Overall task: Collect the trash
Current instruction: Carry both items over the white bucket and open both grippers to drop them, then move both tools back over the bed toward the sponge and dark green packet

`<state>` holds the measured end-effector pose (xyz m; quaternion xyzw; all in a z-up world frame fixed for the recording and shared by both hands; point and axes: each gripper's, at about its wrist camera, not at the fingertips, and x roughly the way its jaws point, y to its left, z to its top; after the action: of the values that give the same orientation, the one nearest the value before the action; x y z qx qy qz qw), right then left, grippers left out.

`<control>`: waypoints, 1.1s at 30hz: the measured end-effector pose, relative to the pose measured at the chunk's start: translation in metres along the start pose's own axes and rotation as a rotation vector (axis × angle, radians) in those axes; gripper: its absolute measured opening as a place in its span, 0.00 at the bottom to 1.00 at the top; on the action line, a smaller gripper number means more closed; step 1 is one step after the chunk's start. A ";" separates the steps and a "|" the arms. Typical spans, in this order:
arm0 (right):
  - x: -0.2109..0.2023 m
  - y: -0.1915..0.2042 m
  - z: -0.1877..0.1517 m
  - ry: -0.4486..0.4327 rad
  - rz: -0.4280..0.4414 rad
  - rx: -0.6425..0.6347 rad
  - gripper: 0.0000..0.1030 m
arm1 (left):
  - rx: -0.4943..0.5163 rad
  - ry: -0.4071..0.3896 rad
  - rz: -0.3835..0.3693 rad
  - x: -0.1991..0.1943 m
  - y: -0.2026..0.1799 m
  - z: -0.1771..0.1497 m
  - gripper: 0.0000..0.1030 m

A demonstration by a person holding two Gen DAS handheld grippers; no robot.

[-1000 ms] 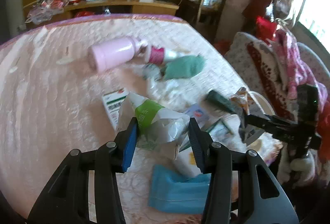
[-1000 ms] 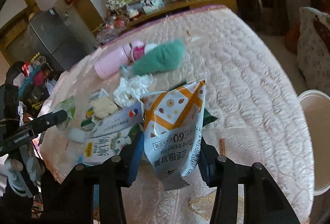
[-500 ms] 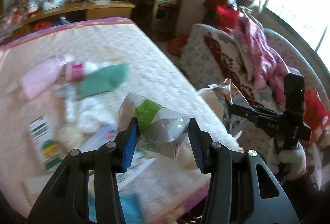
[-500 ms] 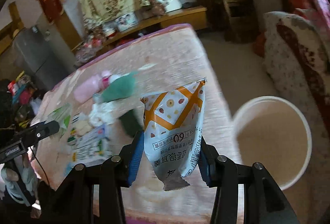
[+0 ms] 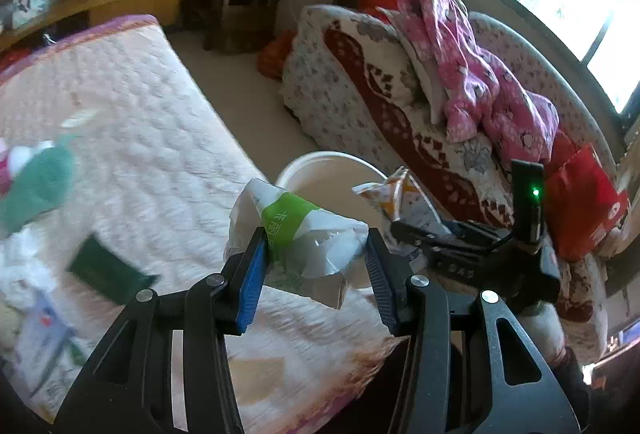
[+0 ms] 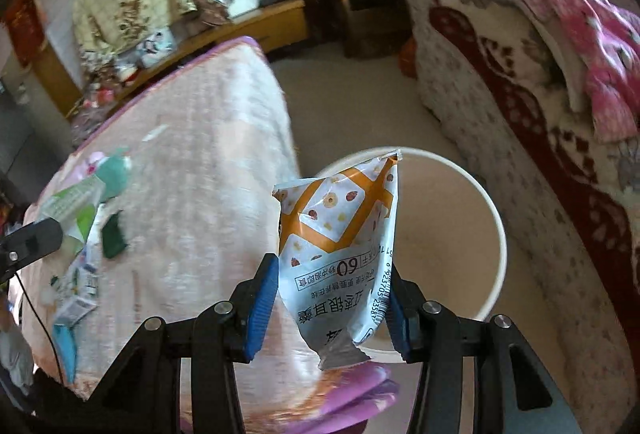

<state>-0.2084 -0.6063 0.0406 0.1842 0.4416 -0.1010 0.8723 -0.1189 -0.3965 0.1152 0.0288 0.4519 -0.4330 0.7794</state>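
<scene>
Left gripper (image 5: 314,262) clamps a crumpled white-and-green wrapper (image 5: 296,234), right gripper (image 6: 330,298) an orange-patterned snack pouch (image 6: 340,246) — both hiding part of the white round bucket (image 6: 494,234); the bed's litter is blurred.

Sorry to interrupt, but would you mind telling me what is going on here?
A person is clearing trash off a bed with two handheld grippers. The left gripper holds a crumpled white and green wrapper, and the right gripper holds an orange and white snack bag. Both are near the white bucket on the floor beside the bed. More litter lies on the bed.
</scene>
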 end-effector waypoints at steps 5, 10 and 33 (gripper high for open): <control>0.013 -0.021 -0.005 0.007 -0.035 0.034 0.56 | -0.003 0.020 -0.018 0.033 -0.017 0.006 0.46; 0.015 -0.028 -0.008 -0.017 -0.084 0.040 0.71 | -0.025 0.025 -0.048 0.056 -0.019 0.006 0.52; -0.016 0.007 -0.014 -0.078 -0.075 -0.030 0.75 | -0.038 -0.045 0.086 0.013 0.002 -0.018 0.56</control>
<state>-0.2256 -0.5937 0.0476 0.1503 0.4153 -0.1341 0.8871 -0.1269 -0.3960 0.0943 0.0236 0.4407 -0.3910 0.8076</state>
